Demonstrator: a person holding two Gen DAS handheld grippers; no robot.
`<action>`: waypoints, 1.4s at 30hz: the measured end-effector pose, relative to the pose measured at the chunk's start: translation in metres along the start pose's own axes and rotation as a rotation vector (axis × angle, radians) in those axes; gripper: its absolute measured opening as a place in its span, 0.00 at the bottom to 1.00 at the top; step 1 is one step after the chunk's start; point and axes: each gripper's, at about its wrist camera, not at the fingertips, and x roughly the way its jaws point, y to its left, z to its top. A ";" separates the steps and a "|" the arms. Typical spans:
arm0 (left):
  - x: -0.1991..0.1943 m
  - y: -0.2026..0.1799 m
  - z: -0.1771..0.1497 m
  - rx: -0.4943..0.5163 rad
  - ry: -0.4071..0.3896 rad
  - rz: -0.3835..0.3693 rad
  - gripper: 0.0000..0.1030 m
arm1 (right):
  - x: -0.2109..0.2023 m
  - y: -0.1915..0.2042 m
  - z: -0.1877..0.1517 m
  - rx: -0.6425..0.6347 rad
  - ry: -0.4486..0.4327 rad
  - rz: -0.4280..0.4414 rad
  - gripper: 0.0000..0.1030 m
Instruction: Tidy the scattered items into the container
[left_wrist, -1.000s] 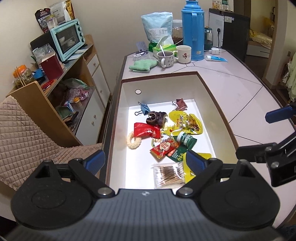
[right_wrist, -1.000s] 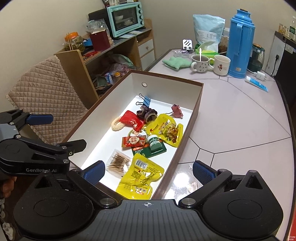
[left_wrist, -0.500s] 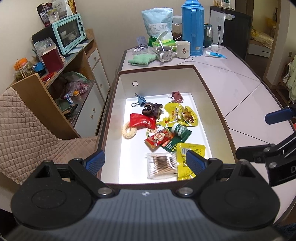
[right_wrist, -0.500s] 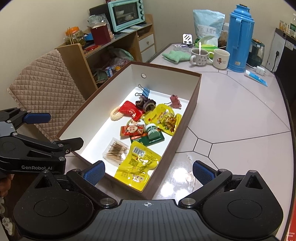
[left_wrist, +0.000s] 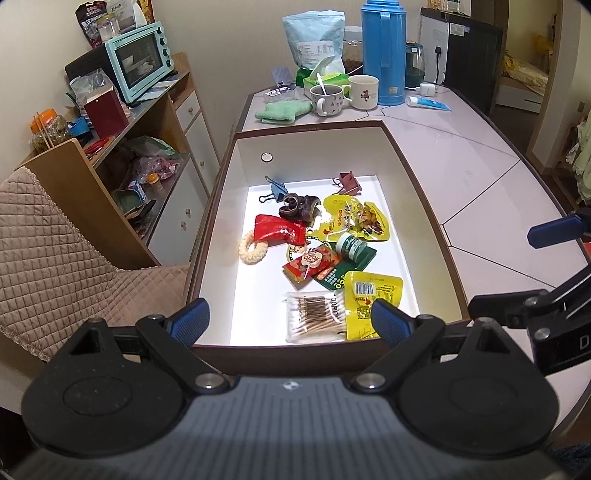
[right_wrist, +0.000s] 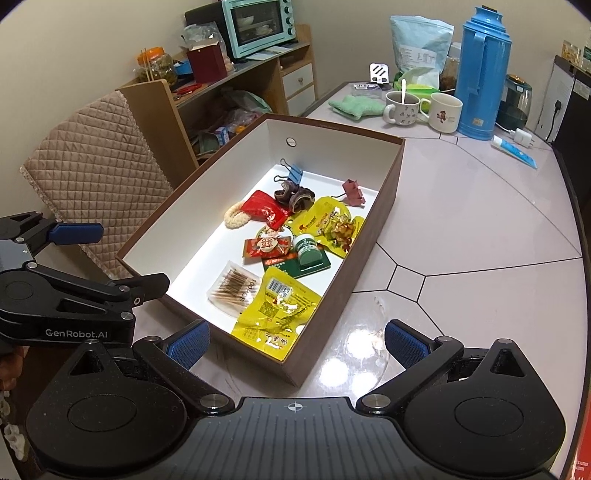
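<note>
Blue-padded and spread wide with nothing between its fingers, my left gripper (left_wrist: 290, 323) hangs just short of the near wall of the brown container (left_wrist: 417, 184), while my right gripper (right_wrist: 295, 343) hovers equally wide and empty above the pale tabletop (right_wrist: 480, 229) at the box's near right corner. Every scattered item I can see lies on the white floor of the box: closest to me a clear pack of cotton swabs (left_wrist: 314, 314) beside a yellow snack packet (left_wrist: 371, 301), then a small red packet (left_wrist: 310, 263) overlapping a dark green card that carries a green jar (left_wrist: 351, 244). Further in sit a cream ring-shaped hair tie (left_wrist: 253, 251) touching a red pouch (left_wrist: 280, 230), a second yellow packet of mixed sweets (left_wrist: 352, 218) and a brown scrunchie (left_wrist: 299, 208). Towards the far wall lie a blue binder clip (left_wrist: 277, 190) and, well apart to its right, a dark red binder clip (left_wrist: 347, 181). Beyond the box, on the far end of the table, stand a folded green cloth (left_wrist: 282, 110), two mugs (left_wrist: 347, 94) and a blue thermos (left_wrist: 382, 51); a mint-green toaster oven (left_wrist: 138, 61) sits on the wooden shelf to the left
</note>
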 end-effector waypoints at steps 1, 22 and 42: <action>0.000 -0.001 -0.001 0.000 0.001 0.002 0.90 | 0.000 0.000 -0.001 -0.002 0.001 -0.001 1.00; -0.010 -0.010 -0.018 -0.007 0.021 0.033 0.90 | -0.001 0.004 -0.018 -0.031 0.035 0.002 1.00; -0.012 -0.006 -0.036 -0.033 0.057 0.057 0.90 | 0.010 0.012 -0.025 -0.067 0.075 0.024 1.00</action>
